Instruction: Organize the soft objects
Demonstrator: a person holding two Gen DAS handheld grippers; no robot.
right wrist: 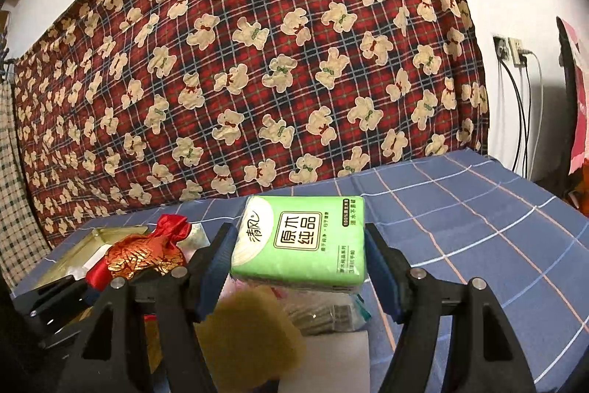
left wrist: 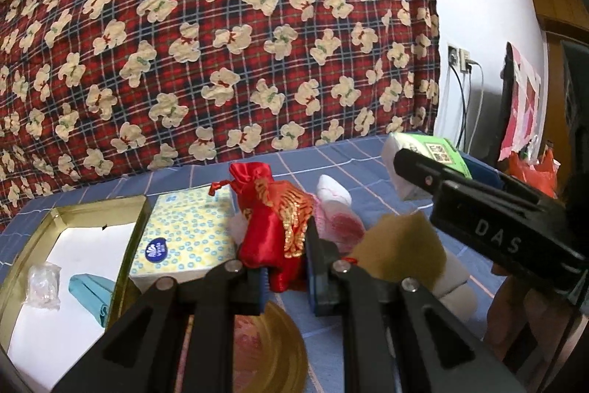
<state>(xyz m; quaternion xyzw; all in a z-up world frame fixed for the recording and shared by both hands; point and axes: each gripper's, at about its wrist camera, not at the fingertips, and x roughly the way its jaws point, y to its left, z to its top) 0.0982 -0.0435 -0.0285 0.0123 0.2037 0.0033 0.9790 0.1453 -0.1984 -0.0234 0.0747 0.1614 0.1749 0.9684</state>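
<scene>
- Blue checked sheet (right wrist: pixel 478 209) covers the work surface; behind it hangs a red plaid cloth with cream bear shapes (left wrist: pixel 221 43), white wall with a socket and cables (left wrist: pixel 460 61) to the right.
- Left gripper (left wrist: pixel 285 277): jaws nearly together, clamped on the lower part of a red satin pouch with gold embroidery (left wrist: pixel 272 227). Pouch stands upright between the pads, its gathered neck on top.
- Right gripper (right wrist: pixel 300 267): jaws set wide, both pads pressed on the sides of a green tissue pack (right wrist: pixel 298 242). Pack is held clear of the sheet, label facing the camera.
- In the left wrist view the right gripper enters from the right, with the green pack at its tip, above and beyond the pile.
- Gold-rimmed tin tray (left wrist: pixel 136 209) sits at left on the sheet; inside it lie a small clear plastic packet (left wrist: pixel 43 286) and a folded teal item (left wrist: pixel 92 293).
- Yellow-and-blue patterned tissue pack (left wrist: pixel 187 238) lies just beside the tray's right rim, touching the pouch.
- Pink-and-white soft item (left wrist: pixel 338 209) sits right of the pouch.
- Tan sponge-like piece (right wrist: pixel 250 337), blurred, lies below the green pack, next to a white block (right wrist: pixel 338 356).
</scene>
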